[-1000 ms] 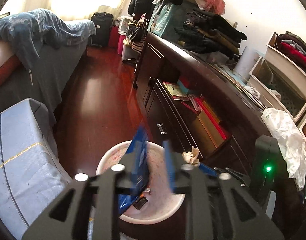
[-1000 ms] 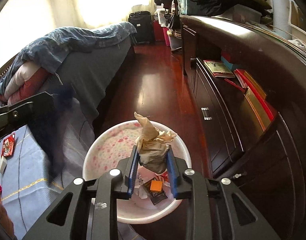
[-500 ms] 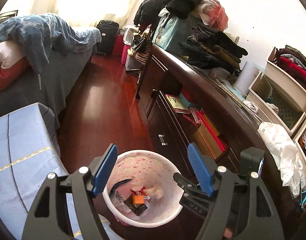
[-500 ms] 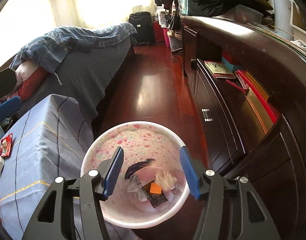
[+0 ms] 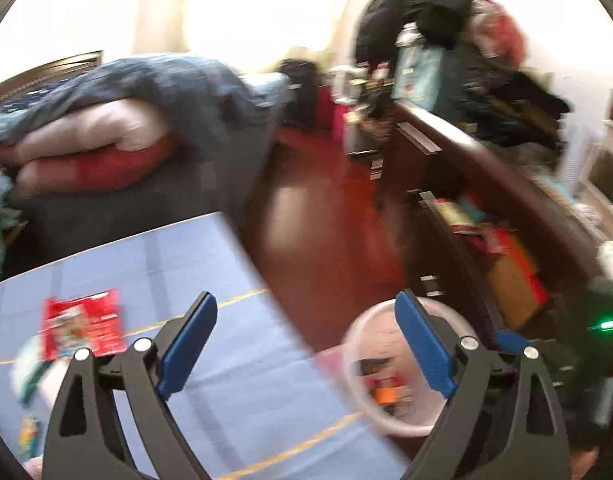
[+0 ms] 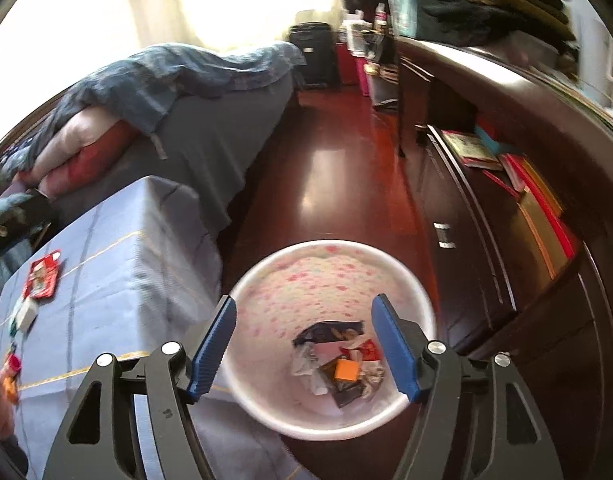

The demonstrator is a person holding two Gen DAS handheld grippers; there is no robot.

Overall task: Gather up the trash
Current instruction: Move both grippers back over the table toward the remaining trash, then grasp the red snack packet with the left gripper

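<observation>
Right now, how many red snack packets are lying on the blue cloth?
1, the red packet near the blue cloth's far left side. Smaller bits lie beside it, too blurry to name.

1. Our right gripper (image 6: 304,344) hangs over the pink-flowered bin (image 6: 266,280), jaws spread apart after just opening, nothing between them.
2. In the bin's bottom at 5 o'clock we see crumpled wrappers (image 6: 338,364) and an orange piece (image 6: 345,370).
3. At 9 o'clock a red packet (image 6: 42,274) lies on the blue-grey cloth (image 6: 118,272).
4. The dark cabinet (image 6: 486,240) runs from 1 to 4 o'clock.
</observation>
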